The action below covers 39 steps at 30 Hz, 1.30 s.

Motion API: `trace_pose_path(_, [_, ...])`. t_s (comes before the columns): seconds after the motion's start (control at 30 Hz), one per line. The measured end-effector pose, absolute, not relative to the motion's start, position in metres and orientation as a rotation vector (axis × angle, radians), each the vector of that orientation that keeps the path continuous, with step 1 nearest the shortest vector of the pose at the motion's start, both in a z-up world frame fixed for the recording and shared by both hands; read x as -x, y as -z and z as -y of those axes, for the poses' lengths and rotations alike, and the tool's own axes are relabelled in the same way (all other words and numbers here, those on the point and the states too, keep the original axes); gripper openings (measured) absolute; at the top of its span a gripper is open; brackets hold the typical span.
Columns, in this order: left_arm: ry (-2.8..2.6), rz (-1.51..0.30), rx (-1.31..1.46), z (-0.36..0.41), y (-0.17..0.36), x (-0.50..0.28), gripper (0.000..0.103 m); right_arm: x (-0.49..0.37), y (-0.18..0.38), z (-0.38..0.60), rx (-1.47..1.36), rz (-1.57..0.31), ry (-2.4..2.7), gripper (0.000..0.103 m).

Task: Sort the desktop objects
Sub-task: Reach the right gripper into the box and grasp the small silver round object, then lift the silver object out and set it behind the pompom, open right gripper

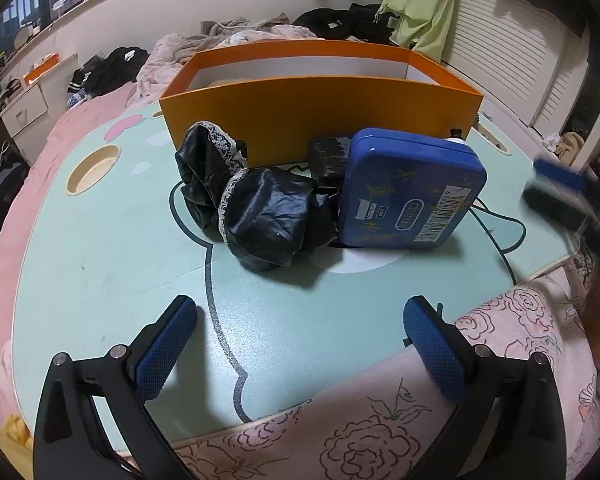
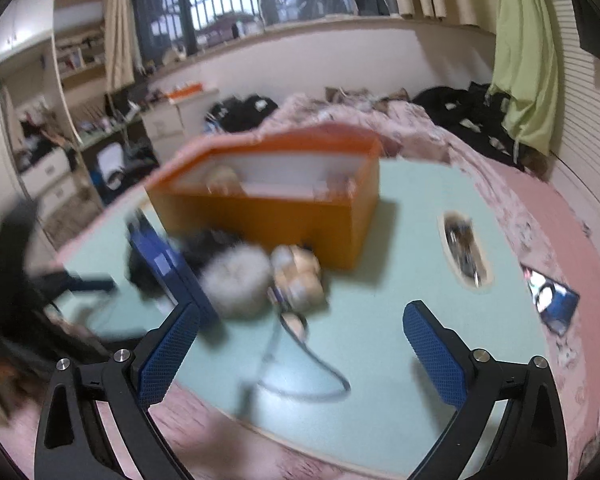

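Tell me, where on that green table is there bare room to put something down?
Bare: the pale green tabletop left of the crumpled black lace-trimmed cloth, and the near strip before it. Crowded: cloth and blue rectangular tin packed against the orange cardboard box.

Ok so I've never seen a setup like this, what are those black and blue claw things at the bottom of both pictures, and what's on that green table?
Each picture comes from a camera on a handheld two-finger gripper that a person carries, looking forward along its fingers. The left gripper and the right gripper are both open and hold nothing. On the pale green table stands an open orange cardboard box. In front of it lie crumpled black fabric with lace trim and a blue rectangular tin tilted on its edge. The right view, which is blurred, also shows a fluffy white pom-pom, a small tan plush toy and a grey cord.
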State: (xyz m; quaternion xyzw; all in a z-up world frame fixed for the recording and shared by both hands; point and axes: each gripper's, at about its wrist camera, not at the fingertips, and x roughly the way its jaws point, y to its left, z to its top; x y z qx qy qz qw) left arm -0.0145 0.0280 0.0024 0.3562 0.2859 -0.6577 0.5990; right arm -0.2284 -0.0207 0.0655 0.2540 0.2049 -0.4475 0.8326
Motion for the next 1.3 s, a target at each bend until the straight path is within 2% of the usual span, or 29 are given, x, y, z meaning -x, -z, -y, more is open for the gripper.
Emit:
trace_pose_path(0.13, [1.526, -0.662, -0.825, -0.028, -0.003, 0.015, 0.103, 0.207, -0.108, 0.052, -0.615, -0.449, 0.860, 0.090])
trace_pose_path(0.23, [1.527, -0.659, -0.822, -0.029, -0.003, 0.014, 0.103, 0.182, -0.129, 0.087, -0.681, -0.502, 0.806, 0.075])
trace_pose_path(0.27, [1.527, -0.658, -0.820, -0.030, -0.003, 0.014, 0.103, 0.173, -0.133, 0.101, -0.709, -0.523, 0.788, 0.067])
trace_pose_path(0.33, [1.529, -0.656, -0.818, -0.030, -0.003, 0.014, 0.103, 0.151, -0.134, 0.129, -0.778, -0.572, 0.740, 0.059])
trace_pose_path(0.4, [1.531, -0.654, -0.816, -0.031, -0.002, 0.013, 0.103, 0.129, -0.124, 0.154, -0.836, -0.643, 0.706, 0.047])
trace_pose_path(0.6, [1.539, -0.648, -0.812, -0.033, -0.002, 0.013, 0.103, 0.078, -0.079, 0.198, -0.897, -0.835, 0.757, 0.042])
trace_pose_path(0.8, [1.546, -0.644, -0.809, -0.035, -0.002, 0.011, 0.103, 0.051, -0.057, 0.212, -0.951, -0.867, 0.720, 0.040])
trace_pose_path(0.83, [1.547, -0.644, -0.809, -0.035, -0.002, 0.011, 0.103, 0.049, -0.056, 0.215, -0.953, -0.859, 0.724, 0.039])
trace_pose_path(0.87, [1.548, -0.645, -0.808, -0.035, -0.003, 0.010, 0.103, 0.049, -0.055, 0.216, -0.968, -0.852, 0.719, 0.032])
trace_pose_path(1.13, [1.549, -0.643, -0.807, -0.035, -0.004, 0.010, 0.103, 0.068, -0.050, 0.211, -1.049, -0.797, 0.690, 0.032])
trace_pose_path(1.3, [1.550, -0.641, -0.808, -0.035, -0.004, 0.009, 0.103, 0.102, -0.082, 0.192, -0.993, -0.618, 0.708, 0.032])
